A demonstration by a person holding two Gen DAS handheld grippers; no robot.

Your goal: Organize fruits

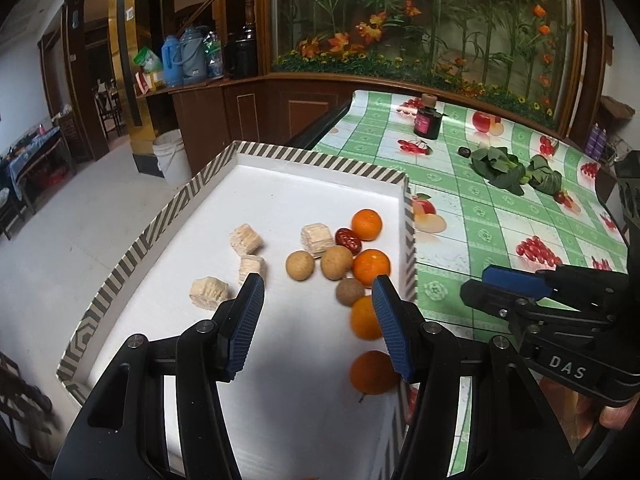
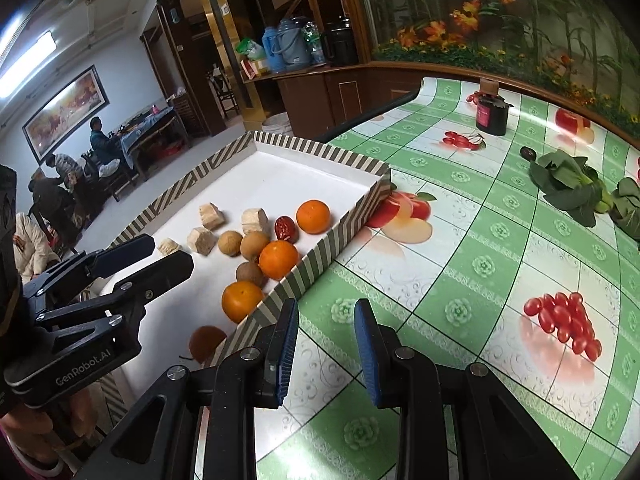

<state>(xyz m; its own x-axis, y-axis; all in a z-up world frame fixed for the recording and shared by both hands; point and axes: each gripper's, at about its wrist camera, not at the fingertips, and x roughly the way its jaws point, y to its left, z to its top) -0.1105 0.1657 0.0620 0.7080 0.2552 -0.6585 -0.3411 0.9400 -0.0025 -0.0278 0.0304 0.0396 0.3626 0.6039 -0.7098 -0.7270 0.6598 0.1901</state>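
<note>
Half the nearest orange (image 1: 370,372) hides behind the left gripper (image 1: 318,292), jaws spread, empty; right gripper (image 2: 326,308) likewise gapes over the green checked tablecloth (image 2: 500,264).

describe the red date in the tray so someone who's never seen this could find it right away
Find the striped-rimmed white tray on the green tablecloth. Among its fruit, near the right wall, the red date lies between a pale ridged block and the farthest orange. It alone is dark red, wrinkled and oval.
</note>
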